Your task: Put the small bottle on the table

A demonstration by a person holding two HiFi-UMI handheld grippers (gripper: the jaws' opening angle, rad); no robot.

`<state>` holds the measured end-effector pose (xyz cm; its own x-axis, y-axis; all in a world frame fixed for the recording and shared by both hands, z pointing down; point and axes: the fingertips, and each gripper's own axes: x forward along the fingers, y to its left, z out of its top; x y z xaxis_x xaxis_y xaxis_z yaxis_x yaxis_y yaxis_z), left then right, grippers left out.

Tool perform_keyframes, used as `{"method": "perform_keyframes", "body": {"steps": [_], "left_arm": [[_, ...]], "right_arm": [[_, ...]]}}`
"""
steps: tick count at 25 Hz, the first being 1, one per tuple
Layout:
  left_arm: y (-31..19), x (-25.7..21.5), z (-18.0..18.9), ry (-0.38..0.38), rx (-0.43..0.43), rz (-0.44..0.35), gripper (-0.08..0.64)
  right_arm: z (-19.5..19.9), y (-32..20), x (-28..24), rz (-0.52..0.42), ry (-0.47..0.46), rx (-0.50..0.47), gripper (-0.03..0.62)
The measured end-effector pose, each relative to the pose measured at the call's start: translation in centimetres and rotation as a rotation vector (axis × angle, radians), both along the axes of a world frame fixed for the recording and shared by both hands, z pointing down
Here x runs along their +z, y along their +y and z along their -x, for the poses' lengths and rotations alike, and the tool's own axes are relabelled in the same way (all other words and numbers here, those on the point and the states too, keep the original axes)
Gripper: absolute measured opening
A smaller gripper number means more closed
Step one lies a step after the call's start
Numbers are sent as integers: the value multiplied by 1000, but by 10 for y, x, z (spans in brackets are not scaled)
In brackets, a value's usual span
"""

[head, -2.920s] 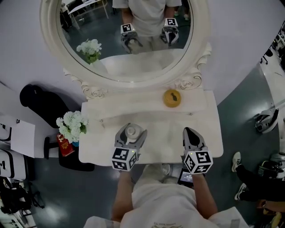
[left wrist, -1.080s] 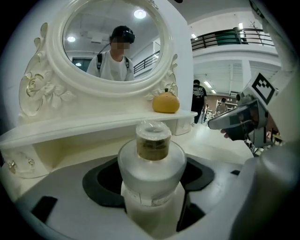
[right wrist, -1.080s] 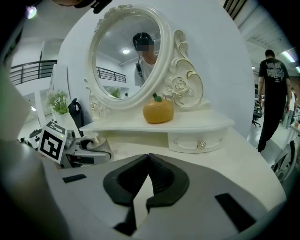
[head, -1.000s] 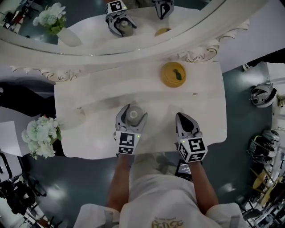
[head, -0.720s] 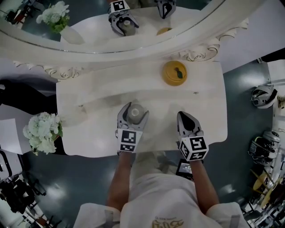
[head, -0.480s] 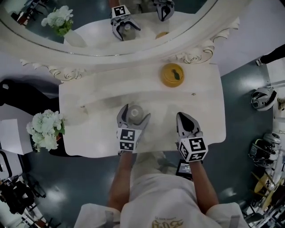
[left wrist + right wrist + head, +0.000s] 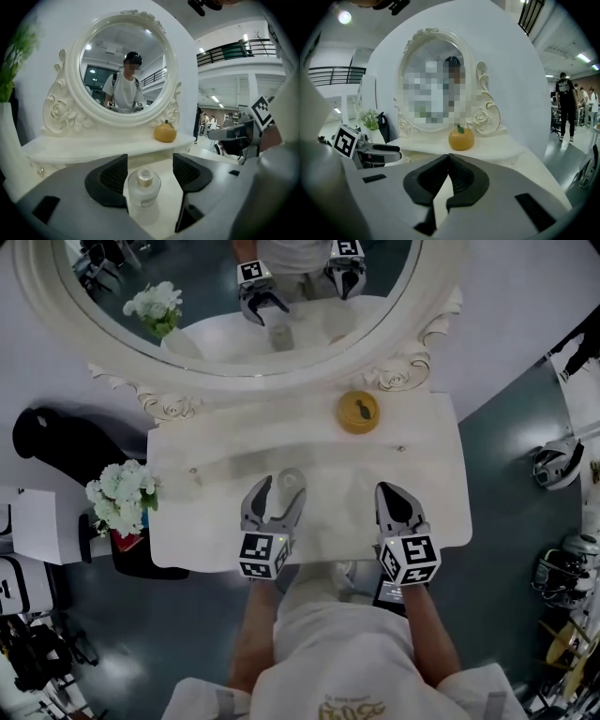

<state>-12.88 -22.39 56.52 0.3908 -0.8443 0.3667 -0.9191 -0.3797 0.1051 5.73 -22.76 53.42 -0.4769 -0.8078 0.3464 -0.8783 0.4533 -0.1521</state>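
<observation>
The small clear bottle (image 7: 289,481) with a pale round cap stands upright on the white dressing table (image 7: 206,521). My left gripper (image 7: 278,495) sits just behind it, toward the person. In the left gripper view the bottle (image 7: 144,187) is between the black pads, close to the left one, with a clear gap to the right one. The jaws are closing and the pads do not press on the bottle. My right gripper (image 7: 394,495) rests over the table's right front, its jaws (image 7: 449,176) shut with nothing between them.
A yellow, orange-shaped jar (image 7: 359,412) stands on the raised shelf under the oval mirror (image 7: 234,315). White flowers (image 7: 120,498) stand off the table's left end. The table's front edge runs right under both grippers.
The left jaws have let go of the bottle and the gripper has drawn back toward the person, so the bottle now stands near its tips. The right gripper has kept its place.
</observation>
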Motion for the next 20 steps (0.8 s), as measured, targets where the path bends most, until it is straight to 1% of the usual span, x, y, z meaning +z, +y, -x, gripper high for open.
{"method": "perform_keyframes", "body": {"steps": [4,7,10,12,16,20], "left_arm": [[12,-41,-5,-13,8,-98,231],[26,-61,-8,-18,34,-128,199],[23,-67,-6,-31,25,-154,152],[19,-69,-5,-38,15,-168,107],[15,-72,4,-13,-37,-186,18],[8,-68,12,-13,-81,-159,18]], "right_arm": [[3,9,-25,-56,-21,-3,9],[9,22,-38,-79,-40,-16,9],[14,15,-36,-88,-46,-26,9],[16,7,-34,-94,-44,-26,9],[15,-5,-34,-108,-35,-18,9],[11,-11,-34,-110,-34,-8,9]]}}
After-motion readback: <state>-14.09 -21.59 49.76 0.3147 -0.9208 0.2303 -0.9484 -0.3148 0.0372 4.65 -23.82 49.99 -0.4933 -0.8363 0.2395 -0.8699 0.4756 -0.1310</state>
